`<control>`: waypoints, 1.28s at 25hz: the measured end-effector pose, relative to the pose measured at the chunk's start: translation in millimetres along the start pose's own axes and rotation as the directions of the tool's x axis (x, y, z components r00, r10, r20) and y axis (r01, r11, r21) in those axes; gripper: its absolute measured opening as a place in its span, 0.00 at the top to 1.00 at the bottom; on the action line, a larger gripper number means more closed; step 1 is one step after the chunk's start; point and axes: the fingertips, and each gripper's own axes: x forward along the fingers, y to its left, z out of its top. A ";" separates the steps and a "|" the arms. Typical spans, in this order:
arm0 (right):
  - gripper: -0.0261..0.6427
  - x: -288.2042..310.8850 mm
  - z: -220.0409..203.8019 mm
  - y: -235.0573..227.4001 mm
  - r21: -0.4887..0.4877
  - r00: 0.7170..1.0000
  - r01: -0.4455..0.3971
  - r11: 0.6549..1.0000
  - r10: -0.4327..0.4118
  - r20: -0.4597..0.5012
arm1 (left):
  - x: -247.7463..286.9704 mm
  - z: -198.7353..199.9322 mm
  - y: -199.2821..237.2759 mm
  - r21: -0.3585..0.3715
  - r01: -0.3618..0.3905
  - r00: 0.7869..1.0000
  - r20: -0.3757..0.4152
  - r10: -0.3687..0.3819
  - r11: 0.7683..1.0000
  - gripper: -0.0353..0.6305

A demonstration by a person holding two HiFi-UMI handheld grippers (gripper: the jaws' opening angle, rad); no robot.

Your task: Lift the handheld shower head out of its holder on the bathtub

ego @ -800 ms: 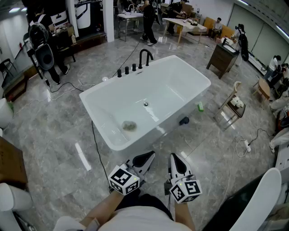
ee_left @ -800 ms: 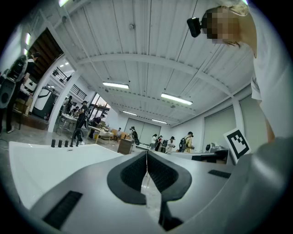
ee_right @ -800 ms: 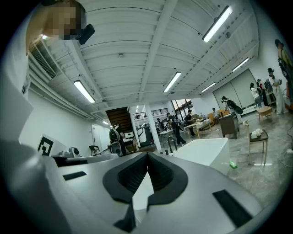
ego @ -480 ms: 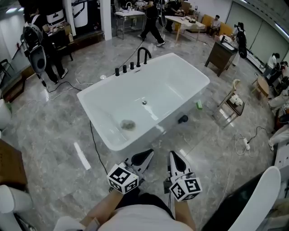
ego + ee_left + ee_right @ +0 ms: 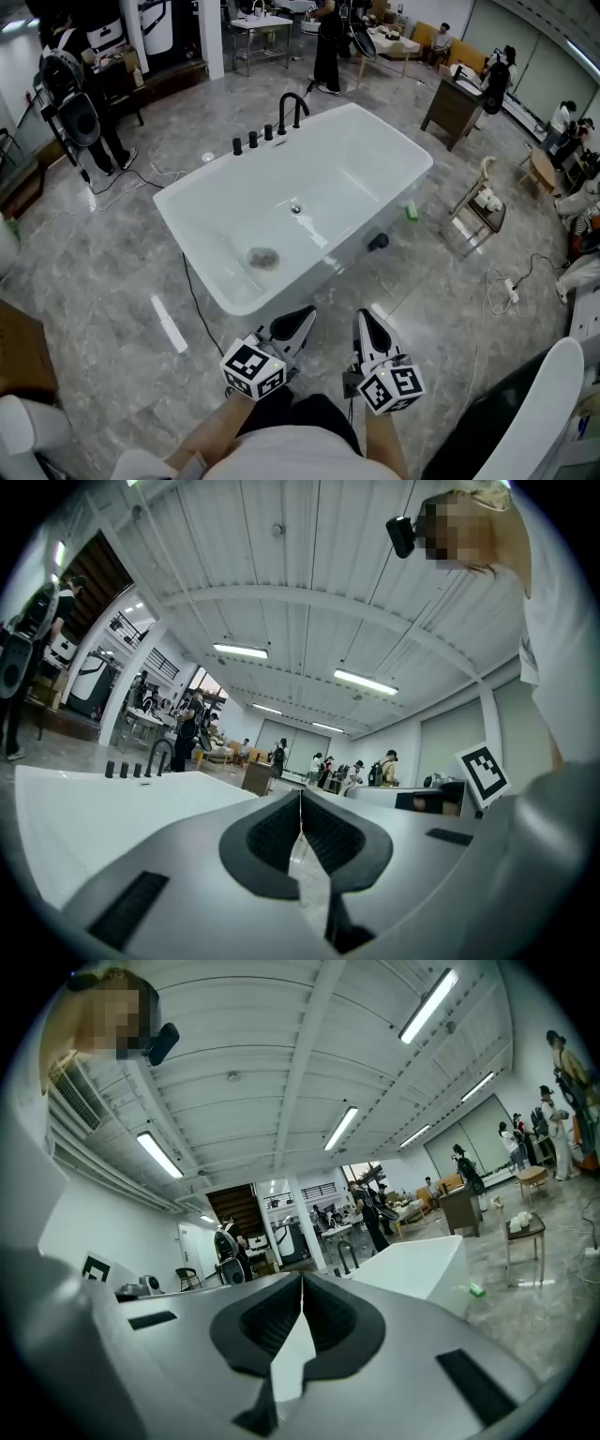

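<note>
The white bathtub [image 5: 403, 164] stands on the grey floor ahead of me. On its far rim are a black arched faucet [image 5: 292, 107] and a row of small black fittings [image 5: 253, 140]; I cannot tell the shower head apart among them. My left gripper [image 5: 302, 318] and right gripper [image 5: 366, 322] hover side by side over the floor, short of the tub's near corner and touching nothing. Both are shut and empty, with the jaw tips meeting in the left gripper view [image 5: 300, 795] and the right gripper view [image 5: 302, 1280]. A grey lump [image 5: 263, 256] lies inside the tub near the drain [image 5: 296, 208].
A black cable [image 5: 193, 281] runs along the floor by the tub's left end. A green item [image 5: 411, 213] and a black round thing [image 5: 378, 242] lie by its right side. A small chair [image 5: 480, 208], a dark cabinet [image 5: 452, 108] and several people are further off.
The head view has drifted a little, so the tub and faucet sit slightly higher and further left in the frame. A person at the back has walked right. Both grippers keep their places, shut.
</note>
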 end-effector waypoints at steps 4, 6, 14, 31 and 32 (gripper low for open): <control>0.94 5.1 -0.8 -2.1 -0.023 1.000 -0.021 1.000 0.021 0.006 | 3.8 -6.4 6.9 -0.007 0.007 1.000 -0.016 -0.007 1.000 0.93; 0.94 11.2 4.0 -6.1 -0.022 0.999 -0.032 0.999 0.033 0.015 | 9.9 -7.8 11.6 -0.014 0.005 1.000 -0.023 -0.006 1.000 0.93; 0.94 67.3 31.4 -51.9 -0.024 0.998 -0.064 0.998 0.065 0.021 | 69.9 8.9 50.6 -0.023 -0.050 0.999 0.000 0.050 0.998 0.93; 0.94 171.7 81.7 -178.2 -0.069 0.989 -0.143 0.987 0.145 0.016 | 217.9 27.9 100.3 -0.012 -0.112 0.993 0.036 0.112 0.994 0.93; 0.94 174.9 82.9 -182.7 -0.069 0.988 -0.150 0.986 0.152 0.016 | 223.5 27.2 100.7 -0.011 -0.113 0.993 0.037 0.113 0.994 0.93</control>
